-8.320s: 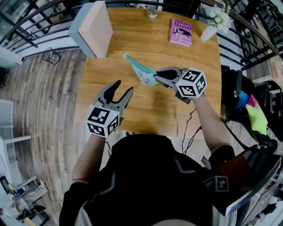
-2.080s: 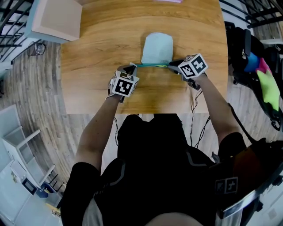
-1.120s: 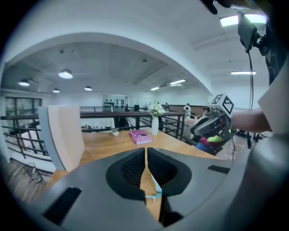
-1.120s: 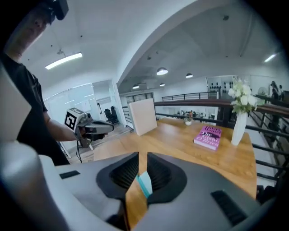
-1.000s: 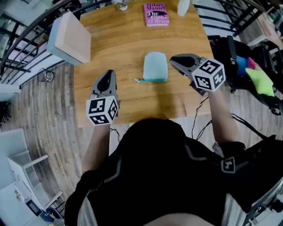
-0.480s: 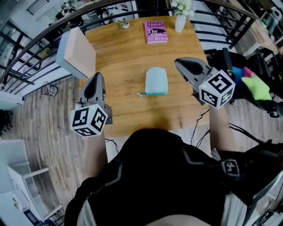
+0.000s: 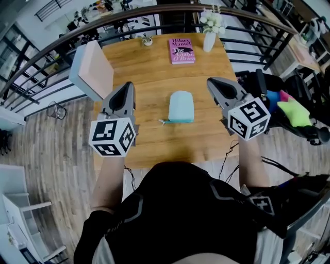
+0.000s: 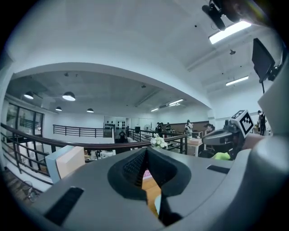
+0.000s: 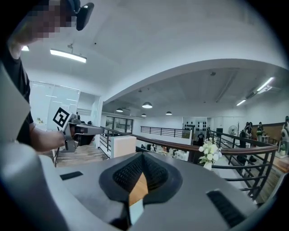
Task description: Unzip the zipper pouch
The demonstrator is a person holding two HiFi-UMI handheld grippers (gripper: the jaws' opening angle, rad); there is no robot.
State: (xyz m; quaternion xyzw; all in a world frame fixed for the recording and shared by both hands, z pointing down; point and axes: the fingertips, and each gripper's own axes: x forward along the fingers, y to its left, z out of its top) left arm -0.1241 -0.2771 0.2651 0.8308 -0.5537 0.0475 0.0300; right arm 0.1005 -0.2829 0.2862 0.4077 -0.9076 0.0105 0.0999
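Observation:
The light blue zipper pouch [image 7: 181, 106] lies flat in the middle of the wooden table [image 7: 149, 72], its zipper edge towards me and a small pull tab [image 7: 162, 122] sticking out at its left. My left gripper [image 7: 127, 86] hovers well above the table's left side, shut and holding nothing. On the other side my right gripper [image 7: 210, 81] is also shut and empty, high above the table's right edge. Neither touches the pouch. In the left gripper view the shut gripper [image 8: 145, 152] points out level over the room; the right gripper view shows the same of its gripper [image 9: 143, 156].
A pink book [image 7: 182, 50] and a white vase of flowers [image 7: 210, 31] stand at the table's far edge. A pale box [image 7: 93, 69] leans at the far left corner. A black railing [image 7: 154, 13] runs behind. Bags and a green cloth [image 7: 291, 111] lie at the right.
Both grippers have let go of the pouch's zipper edge and risen high above the table. The pouch stays flat on the table.

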